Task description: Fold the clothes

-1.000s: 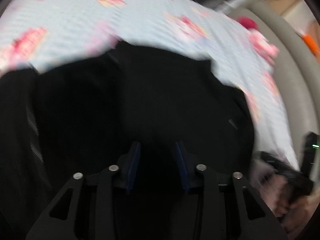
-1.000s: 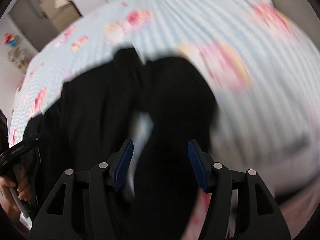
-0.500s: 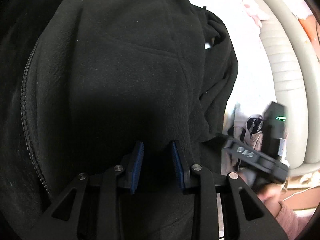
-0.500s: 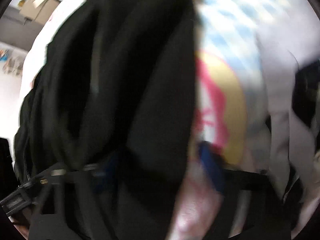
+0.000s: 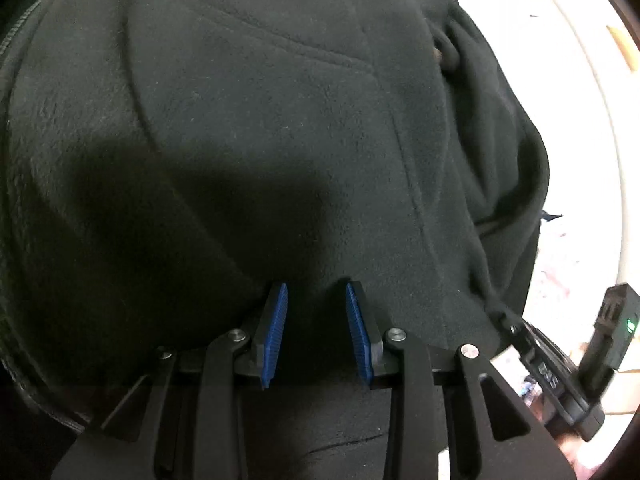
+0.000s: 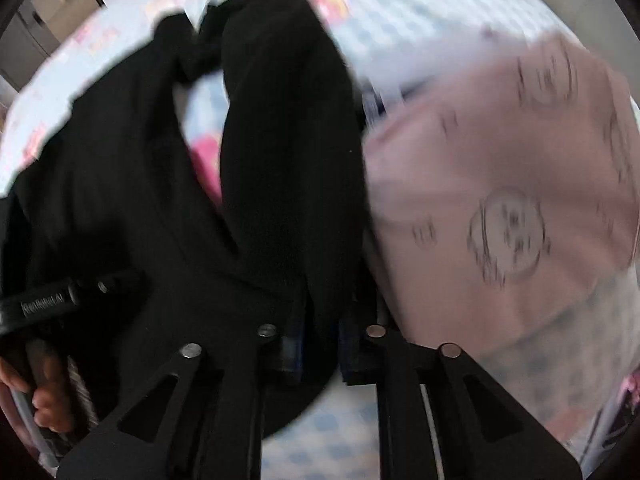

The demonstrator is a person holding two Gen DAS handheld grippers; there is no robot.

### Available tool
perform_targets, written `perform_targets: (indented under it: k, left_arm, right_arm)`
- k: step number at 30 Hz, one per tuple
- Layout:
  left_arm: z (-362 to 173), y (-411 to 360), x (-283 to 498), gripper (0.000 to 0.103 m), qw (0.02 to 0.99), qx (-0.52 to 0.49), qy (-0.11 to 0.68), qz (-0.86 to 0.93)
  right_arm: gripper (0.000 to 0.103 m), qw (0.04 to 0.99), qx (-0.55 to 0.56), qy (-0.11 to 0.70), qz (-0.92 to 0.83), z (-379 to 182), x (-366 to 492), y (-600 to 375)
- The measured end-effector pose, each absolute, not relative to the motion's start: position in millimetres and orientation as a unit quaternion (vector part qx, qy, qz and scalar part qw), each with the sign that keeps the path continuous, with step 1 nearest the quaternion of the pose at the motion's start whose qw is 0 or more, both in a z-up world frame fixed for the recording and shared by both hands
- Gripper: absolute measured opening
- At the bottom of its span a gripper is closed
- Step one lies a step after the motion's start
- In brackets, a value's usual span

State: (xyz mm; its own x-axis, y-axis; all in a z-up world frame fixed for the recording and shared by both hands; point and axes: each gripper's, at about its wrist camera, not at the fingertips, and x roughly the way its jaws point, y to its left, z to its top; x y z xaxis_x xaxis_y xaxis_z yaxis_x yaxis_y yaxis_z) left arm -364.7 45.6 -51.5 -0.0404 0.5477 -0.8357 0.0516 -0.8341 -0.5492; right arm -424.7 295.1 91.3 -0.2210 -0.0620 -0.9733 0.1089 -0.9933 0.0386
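Observation:
A black fleece jacket [image 5: 256,128] fills the left wrist view, with a pocket seam and a zipper at the far left. My left gripper [image 5: 316,292] rests on its near edge; the blue pads [image 5: 276,328] stand apart with dark cloth between them. In the right wrist view the same jacket [image 6: 280,152] lies bunched, one sleeve running up from my right gripper [image 6: 320,336], whose jaws are narrowed onto that sleeve's cloth. The other gripper [image 6: 44,304] shows at the left edge there.
The jacket lies on a light blue sheet [image 6: 420,8] with pink flower prints. A pink printed garment [image 6: 500,208] lies right beside the jacket. A pale padded bed edge [image 5: 580,92] curves along the right of the left wrist view.
Both grippers have come down close onto the jacket. The right gripper has narrowed from wide open onto the sleeve. The pink garment has come into the right wrist view.

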Motion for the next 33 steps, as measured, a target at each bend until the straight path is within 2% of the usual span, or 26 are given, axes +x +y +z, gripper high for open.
perform_targets:
  k: [1, 2, 6, 8, 9, 11, 13, 15, 16, 17, 18, 21, 22, 24, 25, 26, 28, 31, 33]
  left_arm:
    - [-49, 44, -365, 0.032, 0.181, -0.667, -0.229, 0.686]
    - [-46, 42, -365, 0.032, 0.182, -0.665, -0.234, 0.685]
    - [-14, 27, -358, 0.032, 0.184, -0.628, -0.246, 0.715]
    - [4, 13, -351, 0.032, 0.172, -0.602, -0.257, 0.736]
    - [6, 6, -350, 0.032, 0.173, -0.591, -0.272, 0.739]
    - [10, -3, -351, 0.033, 0.17, -0.578, -0.286, 0.745]
    - [6, -1, -367, 0.033, 0.152, -0.59, -0.239, 0.756]
    - [1, 1, -383, 0.033, 0.134, -0.601, -0.19, 0.765]
    - [-9, -3, -389, 0.031, 0.113, -0.613, -0.167, 0.764]
    - [-22, -15, -391, 0.012, 0.084, -0.63, -0.162, 0.755]
    - [-26, -29, -391, 0.003, 0.065, -0.638, -0.18, 0.746]
    - [-19, -60, -383, 0.003, 0.038, -0.639, -0.212, 0.738]
    - [-10, -65, -381, 0.003, 0.041, -0.629, -0.212, 0.747]
    - [10, -72, -384, 0.005, 0.041, -0.599, -0.215, 0.77]
    - [18, -77, -388, 0.009, 0.036, -0.58, -0.218, 0.784]
    - [25, -82, -393, 0.022, 0.027, -0.564, -0.221, 0.795]
    - [24, -95, -409, 0.034, 0.003, -0.547, -0.233, 0.804]
    - [-1, -102, -425, 0.037, -0.036, -0.58, -0.202, 0.788]
    - [-13, -109, -427, 0.036, -0.037, -0.602, -0.21, 0.77]
  right_arm:
    - [0.02, 0.055, 0.617, 0.015, -0.785, 96, -422, 295]
    - [0.032, 0.048, 0.6, 0.015, -0.798, 107, -421, 294]
    - [0.037, 0.049, 0.503, 0.005, -0.863, 167, -416, 288]
    - [0.054, 0.101, 0.473, 0.001, -0.875, 187, -421, 269]
    - [0.056, 0.135, 0.484, 0.014, -0.865, 181, -429, 254]
    - [0.056, 0.189, 0.511, 0.035, -0.838, 161, -446, 224]
    - [0.053, 0.225, 0.543, 0.051, -0.808, 130, -464, 196]
    - [0.045, 0.237, 0.571, 0.038, -0.785, 95, -486, 188]
    - [0.045, 0.242, 0.585, 0.031, -0.773, 78, -497, 184]
    - [0.042, 0.218, 0.593, 0.051, -0.773, 60, -507, 182]
    - [0.041, 0.202, 0.6, 0.047, -0.773, 54, -512, 187]
    - [0.04, 0.152, 0.602, 0.023, -0.783, 58, -516, 212]
    - [0.031, 0.134, 0.594, 0.027, -0.793, 67, -513, 220]
    - [0.032, 0.149, 0.58, -0.022, -0.801, 84, -508, 235]
    - [0.038, 0.16, 0.575, -0.041, -0.801, 90, -507, 237]
    - [0.043, 0.171, 0.572, -0.045, -0.801, 92, -508, 233]
    - [0.044, 0.2, 0.56, -0.025, -0.803, 92, -506, 214]
    - [0.044, 0.222, 0.561, 0.026, -0.797, 73, -520, 174]
    - [0.045, 0.178, 0.592, 0.069, -0.783, 51, -532, 170]
